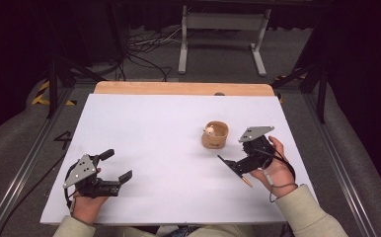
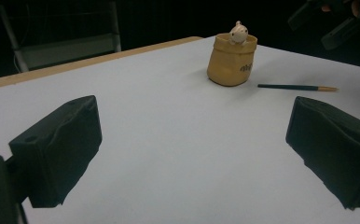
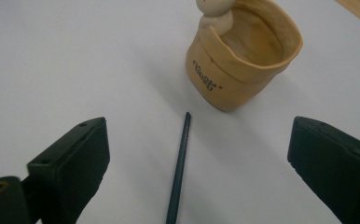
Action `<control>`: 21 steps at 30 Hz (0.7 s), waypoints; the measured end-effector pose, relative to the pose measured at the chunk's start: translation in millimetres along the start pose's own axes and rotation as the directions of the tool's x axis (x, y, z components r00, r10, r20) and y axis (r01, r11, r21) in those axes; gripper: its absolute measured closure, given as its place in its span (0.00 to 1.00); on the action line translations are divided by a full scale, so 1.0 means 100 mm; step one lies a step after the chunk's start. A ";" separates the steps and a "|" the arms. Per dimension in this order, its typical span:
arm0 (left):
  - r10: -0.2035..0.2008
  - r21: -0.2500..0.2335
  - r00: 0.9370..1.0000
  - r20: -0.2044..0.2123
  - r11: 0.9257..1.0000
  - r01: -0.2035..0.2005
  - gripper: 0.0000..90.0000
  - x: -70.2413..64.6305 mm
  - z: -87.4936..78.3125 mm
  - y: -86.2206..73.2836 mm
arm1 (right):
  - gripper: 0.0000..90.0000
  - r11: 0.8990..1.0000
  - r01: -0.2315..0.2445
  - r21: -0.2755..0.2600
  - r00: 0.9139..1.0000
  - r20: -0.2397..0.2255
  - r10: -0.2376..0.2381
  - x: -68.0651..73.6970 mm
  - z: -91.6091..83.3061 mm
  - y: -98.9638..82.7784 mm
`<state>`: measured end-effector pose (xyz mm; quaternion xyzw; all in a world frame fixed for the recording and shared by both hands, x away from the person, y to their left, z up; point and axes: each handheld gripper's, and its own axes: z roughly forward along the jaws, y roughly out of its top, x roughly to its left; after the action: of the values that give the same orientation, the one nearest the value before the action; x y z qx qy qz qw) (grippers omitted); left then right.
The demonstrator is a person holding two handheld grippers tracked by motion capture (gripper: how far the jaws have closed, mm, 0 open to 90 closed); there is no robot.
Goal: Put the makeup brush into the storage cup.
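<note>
A tan cup (image 1: pixel 214 136) with a small white figure (image 3: pixel 215 11) on its rim stands right of the middle of the white table (image 1: pixel 154 148). A dark green pencil (image 3: pixel 182 158) lies flat on the table just in front of the cup (image 3: pixel 243 70), its point toward it. My right gripper (image 1: pixel 239 157) hovers over the pencil (image 1: pixel 247 180), open, with the pencil low between its jaws and untouched. Open and holding nothing, my left gripper (image 1: pixel 117 165) is at the front left, facing the cup (image 2: pixel 231 65) and the pencil (image 2: pixel 294 87).
A wooden strip (image 1: pixel 178 88) runs along the table's far edge. Beyond it are a metal stand (image 1: pixel 223 29) and cables on the floor. Rails run along both sides of the table.
</note>
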<state>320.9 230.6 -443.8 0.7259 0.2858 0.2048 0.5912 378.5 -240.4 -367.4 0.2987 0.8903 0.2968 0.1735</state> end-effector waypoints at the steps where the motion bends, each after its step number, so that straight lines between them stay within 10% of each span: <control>1: 0.001 0.003 1.000 0.003 1.000 -0.001 0.05 0.00 0.00 0.00 | 0.08 1.000 0.004 0.014 1.000 -0.001 -0.004 0.00 0.00 0.01; 21: -0.018 0.005 1.000 0.007 1.000 0.018 0.05 0.02 0.01 -0.01 | 0.21 0.968 0.007 0.249 1.000 -0.020 -0.002 -0.07 0.12 0.23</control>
<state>322.3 231.4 -445.0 0.7256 0.2907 0.1962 0.5921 399.6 -224.9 -360.4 0.3134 0.9228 0.1852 0.1264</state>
